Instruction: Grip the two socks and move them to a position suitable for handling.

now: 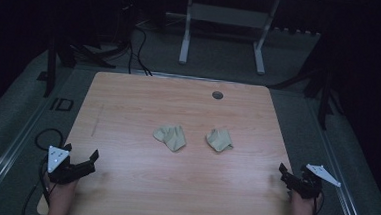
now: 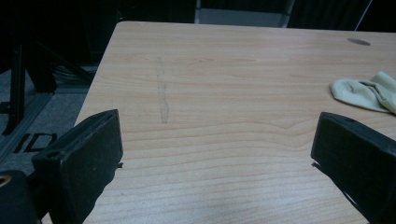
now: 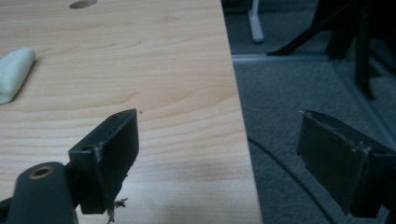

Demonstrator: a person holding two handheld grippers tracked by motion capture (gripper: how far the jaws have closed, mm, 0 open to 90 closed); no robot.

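Jaws on both grippers stand wide apart and hold nothing. In the left gripper view bare wood shows between the two black pads [image 2: 84, 163], and in the right gripper view one pad sits over the table corner while the other hangs past the edge above the grey floor. From the high view, the left gripper [image 1: 87, 161] rests at the near left of the table [image 1: 138, 194] and the right gripper [image 1: 287, 174] at the near right edge, each well apart from the work.

Two crumpled pale cloths lie near the middle of the table: the left cloth [image 1: 170, 137] and the right cloth [image 1: 219, 139], close to each other but not touching. The left cloth also shows at the far right of the left gripper view [image 2: 366, 91], and an edge of the right cloth at the left of the right gripper view [image 3: 14, 74].

The step in hand looks like the reach toward them. To do it well, each gripper should probably travel inward and forward with jaws kept open, the right one first coming fully over the table. Approach low and flat, aim for a raised fold rather than the thin flat edge, and close only once fabric sits between both pads, since limp cloth will likely slip or bunch.
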